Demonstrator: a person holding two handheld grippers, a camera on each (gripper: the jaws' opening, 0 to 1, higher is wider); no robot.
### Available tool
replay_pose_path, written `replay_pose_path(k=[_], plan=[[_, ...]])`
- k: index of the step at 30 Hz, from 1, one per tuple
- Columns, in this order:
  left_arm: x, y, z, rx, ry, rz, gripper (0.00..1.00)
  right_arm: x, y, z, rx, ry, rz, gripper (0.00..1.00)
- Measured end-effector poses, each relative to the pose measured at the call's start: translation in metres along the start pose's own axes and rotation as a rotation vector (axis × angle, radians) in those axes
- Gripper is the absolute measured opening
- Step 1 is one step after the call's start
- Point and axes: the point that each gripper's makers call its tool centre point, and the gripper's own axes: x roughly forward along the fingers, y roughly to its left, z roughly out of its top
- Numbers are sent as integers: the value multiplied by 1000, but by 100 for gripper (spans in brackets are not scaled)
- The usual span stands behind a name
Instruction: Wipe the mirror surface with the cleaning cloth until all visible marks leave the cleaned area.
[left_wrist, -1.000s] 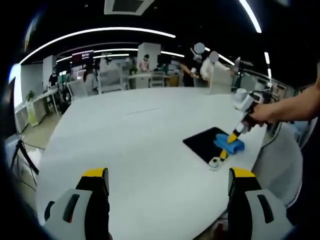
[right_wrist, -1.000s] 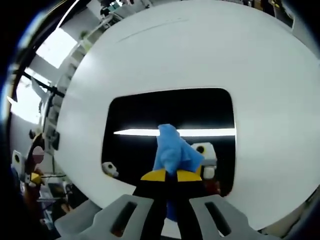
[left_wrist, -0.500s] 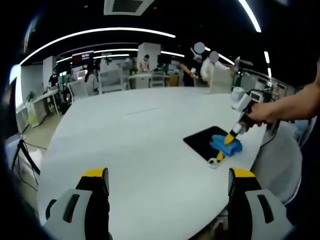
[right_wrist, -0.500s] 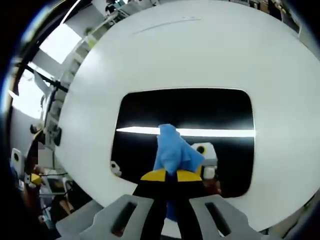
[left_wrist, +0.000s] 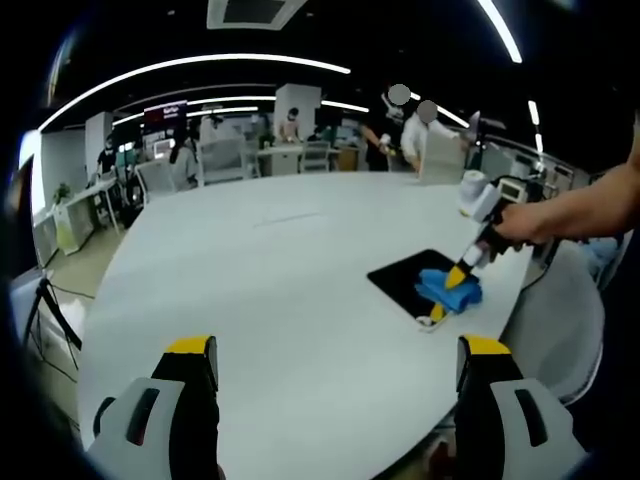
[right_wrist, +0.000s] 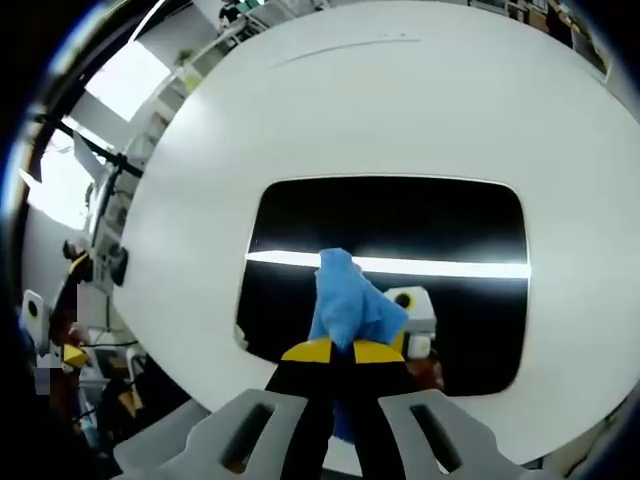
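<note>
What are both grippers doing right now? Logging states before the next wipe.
Left gripper: open, holding nothing.
Right gripper: shut on the cloth, over the mirror.

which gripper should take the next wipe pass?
Right. The right gripper is shut on the blue cloth, over the mirror. The left gripper is open, far back across the table.

A round white table (left_wrist: 280, 270) spans the frame's centre; people stand among desks (left_wrist: 300, 155) along the upper background.
</note>
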Motion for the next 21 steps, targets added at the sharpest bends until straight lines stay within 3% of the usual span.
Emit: replay_pose_path(k=[21], plan=[[-6,11,-5,-6,5,-2,99,15,44,-2,-46,23,31,0]])
